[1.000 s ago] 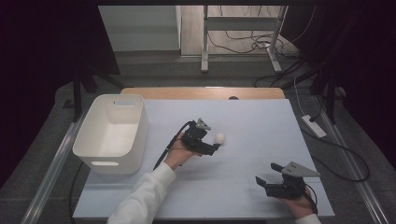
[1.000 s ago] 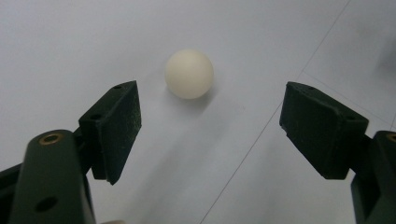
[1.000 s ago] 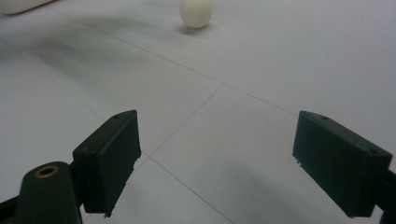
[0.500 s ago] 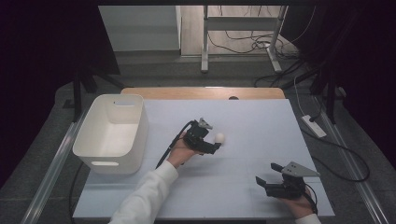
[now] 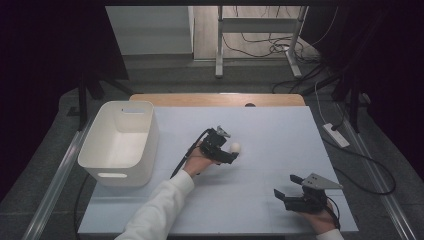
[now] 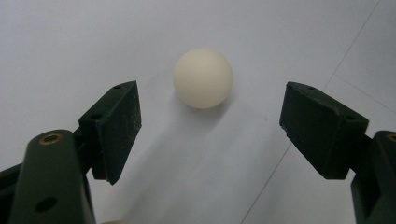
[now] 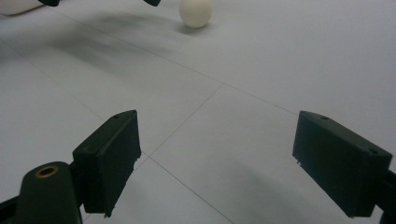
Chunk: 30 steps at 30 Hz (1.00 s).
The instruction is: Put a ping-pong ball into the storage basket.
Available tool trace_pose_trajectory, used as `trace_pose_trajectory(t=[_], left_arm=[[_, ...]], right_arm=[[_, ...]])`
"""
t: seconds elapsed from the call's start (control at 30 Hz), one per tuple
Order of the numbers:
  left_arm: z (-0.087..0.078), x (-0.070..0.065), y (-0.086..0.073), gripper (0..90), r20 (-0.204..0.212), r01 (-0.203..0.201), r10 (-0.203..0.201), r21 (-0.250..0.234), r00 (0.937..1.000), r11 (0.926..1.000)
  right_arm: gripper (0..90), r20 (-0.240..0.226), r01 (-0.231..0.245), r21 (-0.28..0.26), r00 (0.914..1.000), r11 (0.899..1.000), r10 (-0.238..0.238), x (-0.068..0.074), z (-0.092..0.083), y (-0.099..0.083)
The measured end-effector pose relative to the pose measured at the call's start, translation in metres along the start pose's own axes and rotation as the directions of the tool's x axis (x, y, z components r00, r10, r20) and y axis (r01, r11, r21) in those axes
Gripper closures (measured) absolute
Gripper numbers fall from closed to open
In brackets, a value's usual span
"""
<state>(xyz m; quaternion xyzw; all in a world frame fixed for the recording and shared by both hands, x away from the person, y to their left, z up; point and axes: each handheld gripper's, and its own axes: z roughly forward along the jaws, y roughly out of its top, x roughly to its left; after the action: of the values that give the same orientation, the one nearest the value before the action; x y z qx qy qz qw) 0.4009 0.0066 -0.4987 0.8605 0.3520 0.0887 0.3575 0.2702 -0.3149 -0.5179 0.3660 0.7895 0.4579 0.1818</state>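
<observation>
Pale worktop (image 5: pixel 280 130) carries a white ball (image 5: pixel 234 147) near centre, bin (image 5: pixel 120 145) at left. Left tool (image 6: pixel 210 135) stands apart, ball just ahead between its jaws, untouched: approach step. Next: advance, then close squarely. Right tool (image 7: pixel 215 163) rests apart, idle

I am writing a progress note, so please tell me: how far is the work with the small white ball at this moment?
Done: the open left gripper has reached the small white round ball, which lies on the pale table just beyond its jaws. In hand: the approach; the jaws do not touch the ball. Left: closing on it, lifting it, probably carrying it to the white plastic bin. The right gripper is open near the table's front edge.
</observation>
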Motion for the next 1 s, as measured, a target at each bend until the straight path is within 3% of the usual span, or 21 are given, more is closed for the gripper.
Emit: trace_pose_trajectory(t=[0.5,1.0], left_arm=[[0.015,-0.001,0.005,21.5,0.005,0.004,-0.004,0.014,1.0,0.9999],[0.025,0.004,0.005,21.1,-0.004,0.036,-0.035,0.019,0.9994,0.9992]], right_arm=[[15.2,0.0,0.0,-0.001,1.0,1.0,0.0,-0.001,0.0,0.0],[15.2,0.0,0.0,0.0,1.0,1.0,0.0,-0.001,0.0,0.0]])
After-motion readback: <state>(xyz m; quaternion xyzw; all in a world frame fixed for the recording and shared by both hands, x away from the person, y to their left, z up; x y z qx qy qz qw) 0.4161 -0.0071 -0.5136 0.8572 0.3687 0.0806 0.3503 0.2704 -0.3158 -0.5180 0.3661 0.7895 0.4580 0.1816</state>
